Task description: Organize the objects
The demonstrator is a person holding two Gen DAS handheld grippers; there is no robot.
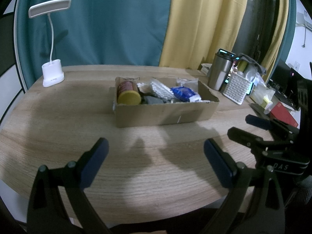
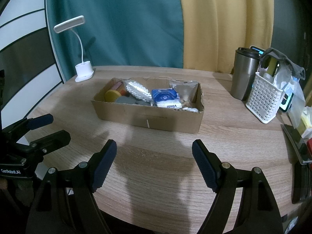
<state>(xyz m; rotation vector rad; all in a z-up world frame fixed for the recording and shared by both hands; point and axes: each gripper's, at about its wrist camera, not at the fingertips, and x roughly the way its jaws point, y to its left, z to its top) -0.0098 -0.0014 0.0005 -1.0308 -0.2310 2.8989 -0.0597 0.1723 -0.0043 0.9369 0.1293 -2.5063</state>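
From the left wrist, the left gripper (image 1: pixel 156 156) hovers over the wooden surface (image 1: pixel 58 136) with fingers apart and empty; the cardboard box (image 1: pixel 165 115) of clutter sits ahead. From the right wrist, the right gripper (image 2: pixel 154 159) is likewise spread and empty, the box (image 2: pixel 148 119) just beyond, a white basket (image 2: pixel 263 101) to its right.

Surface (image 2: pixel 165 165): matt wood grain under both claws. Box (image 2: pixel 156 119) ahead: rough brown cardboard, torn rim. Tumbler (image 2: pixel 242 76) far right: brushed metal. Basket (image 2: pixel 262 99): white perforated plastic. Curtains (image 2: pixel 120 23): smooth cloth.
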